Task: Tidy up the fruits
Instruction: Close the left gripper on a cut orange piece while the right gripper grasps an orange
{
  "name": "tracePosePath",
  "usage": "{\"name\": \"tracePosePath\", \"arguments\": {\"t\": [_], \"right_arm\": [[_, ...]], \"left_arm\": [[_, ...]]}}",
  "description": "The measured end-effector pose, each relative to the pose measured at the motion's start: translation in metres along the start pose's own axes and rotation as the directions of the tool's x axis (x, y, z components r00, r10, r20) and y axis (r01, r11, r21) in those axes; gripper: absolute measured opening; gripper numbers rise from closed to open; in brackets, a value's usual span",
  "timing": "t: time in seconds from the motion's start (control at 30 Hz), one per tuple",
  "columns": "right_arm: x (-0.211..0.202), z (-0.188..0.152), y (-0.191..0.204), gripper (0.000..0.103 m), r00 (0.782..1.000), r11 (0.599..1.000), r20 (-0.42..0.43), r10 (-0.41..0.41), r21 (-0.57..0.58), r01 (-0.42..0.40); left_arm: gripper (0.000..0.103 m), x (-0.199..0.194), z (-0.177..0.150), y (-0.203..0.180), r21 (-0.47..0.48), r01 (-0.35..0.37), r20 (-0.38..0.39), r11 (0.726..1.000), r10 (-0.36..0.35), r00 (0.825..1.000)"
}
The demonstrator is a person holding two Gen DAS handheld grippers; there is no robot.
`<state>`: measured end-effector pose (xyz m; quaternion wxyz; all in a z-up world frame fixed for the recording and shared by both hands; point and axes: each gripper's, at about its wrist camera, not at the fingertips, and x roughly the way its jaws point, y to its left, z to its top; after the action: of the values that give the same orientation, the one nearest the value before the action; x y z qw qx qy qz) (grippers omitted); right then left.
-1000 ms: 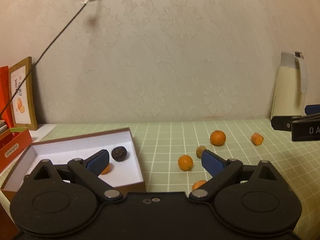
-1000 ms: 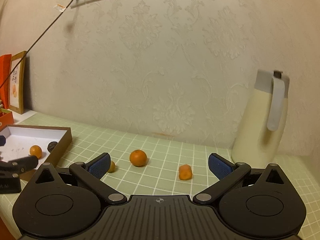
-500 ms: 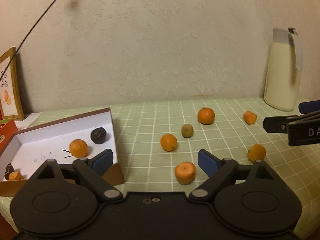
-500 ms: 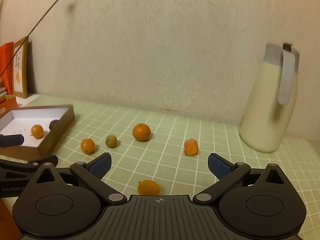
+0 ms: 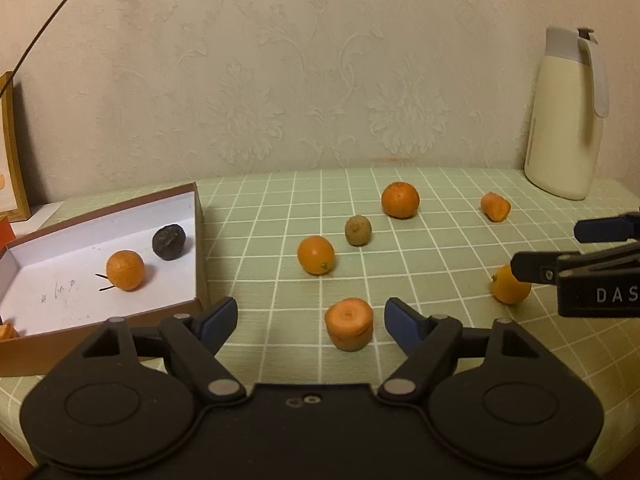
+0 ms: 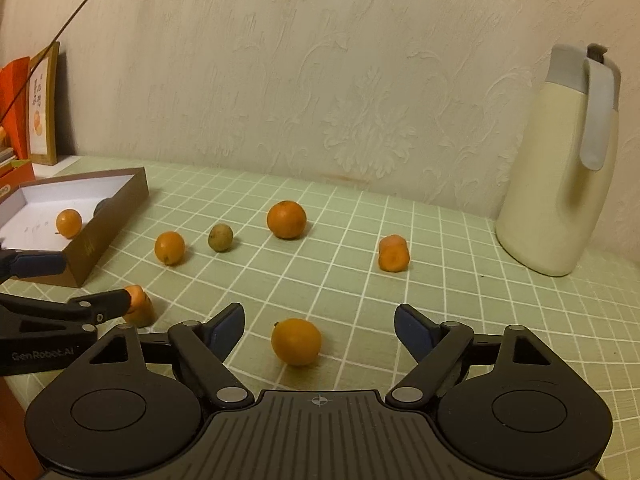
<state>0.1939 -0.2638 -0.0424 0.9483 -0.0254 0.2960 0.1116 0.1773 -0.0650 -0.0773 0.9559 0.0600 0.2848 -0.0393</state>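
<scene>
My left gripper [image 5: 311, 322] is open and its jaws are closing. A cut orange stub [image 5: 349, 322] stands on the cloth between the fingers, nearer the right one, and no pad touches it. My right gripper [image 6: 320, 330] is also open and closing, with a whole orange [image 6: 296, 341] lying untouched between its fingers. A brown box [image 5: 198, 240] with a white inside sits at the left and holds an orange [image 5: 125, 270] and a dark fruit [image 5: 169, 242]. Loose on the cloth are an orange [image 5: 316, 255], a greenish fruit [image 5: 358, 231], a bigger orange [image 5: 400, 200] and an orange piece [image 5: 495, 207].
A cream jug [image 6: 560, 168] stands at the back right against the wall. A framed picture [image 6: 42, 108] and orange cartons lean at the far left behind the box. The green checked cloth [image 6: 460, 300] is bare between the jug and my right gripper.
Both grippers have sunk and tipped down toward the cloth, and their jaws have narrowed. The stub now sits between the left fingers and the orange between the right ones.
</scene>
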Motion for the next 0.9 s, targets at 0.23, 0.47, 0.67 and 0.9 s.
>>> {"name": "tracePosePath", "arguments": {"t": [0.23,0.47,0.67,0.9], "right_arm": [[0.01,-0.004,0.003,0.082,1.0,1.0,-0.029,0.002,-0.017,-0.002],[0.02,-0.008,0.005,0.069,0.997,1.0,-0.07,0.01,-0.028,-0.012],[0.025,-0.008,0.008,0.062,0.996,0.999,-0.087,0.015,-0.028,-0.017],[0.031,-0.008,0.008,0.053,0.994,0.999,-0.104,0.016,-0.026,-0.018]], "left_arm": [[0.072,0.007,0.0,-0.006,0.011,0.009,-0.015,1.0,-0.009,1.0],[0.069,0.013,-0.001,-0.008,0.013,0.02,-0.033,1.0,-0.019,0.999],[0.064,0.018,-0.002,-0.01,0.014,0.026,-0.048,1.0,-0.025,0.999],[0.053,0.024,0.0,-0.008,0.006,0.027,-0.068,1.0,-0.026,0.997]]}}
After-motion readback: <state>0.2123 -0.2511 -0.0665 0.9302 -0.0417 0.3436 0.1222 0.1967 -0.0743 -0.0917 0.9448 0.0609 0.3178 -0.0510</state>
